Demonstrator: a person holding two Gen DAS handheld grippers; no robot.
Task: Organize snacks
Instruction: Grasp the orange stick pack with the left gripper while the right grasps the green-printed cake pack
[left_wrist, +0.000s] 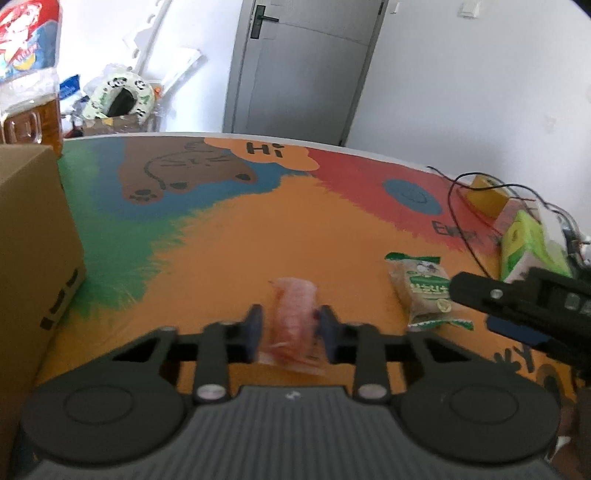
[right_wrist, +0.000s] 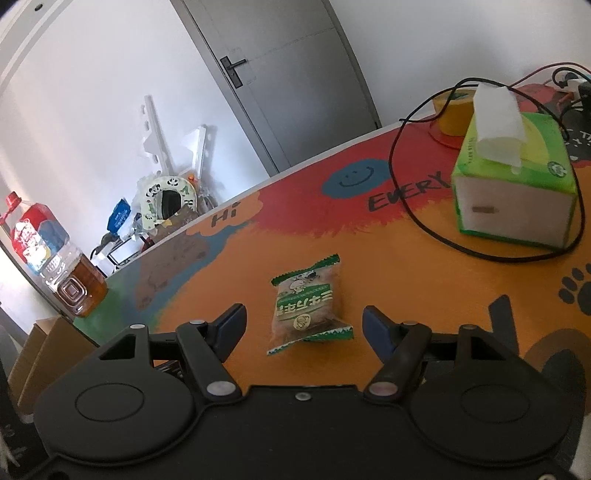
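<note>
A pink translucent snack packet (left_wrist: 295, 302) lies on the colourful table mat (left_wrist: 258, 229), close in front of the left wrist camera. My left gripper (left_wrist: 291, 319) is shut on it, one blue pad against each side. A green-and-brown snack packet (right_wrist: 306, 302) lies flat on the orange part of the mat, also seen in the left wrist view as the green packet (left_wrist: 424, 291). My right gripper (right_wrist: 303, 317) stands open around its near end, and neither pad touches it. In the left wrist view the right gripper (left_wrist: 476, 306) reaches in from the right edge.
A cardboard box (left_wrist: 33, 240) stands at the left edge of the table. A green tissue box (right_wrist: 513, 184), a looping black cable (right_wrist: 395, 177) and a yellow roll (right_wrist: 452, 114) are at the far right. A bottle of amber liquid (right_wrist: 74, 284) stands at the far left corner.
</note>
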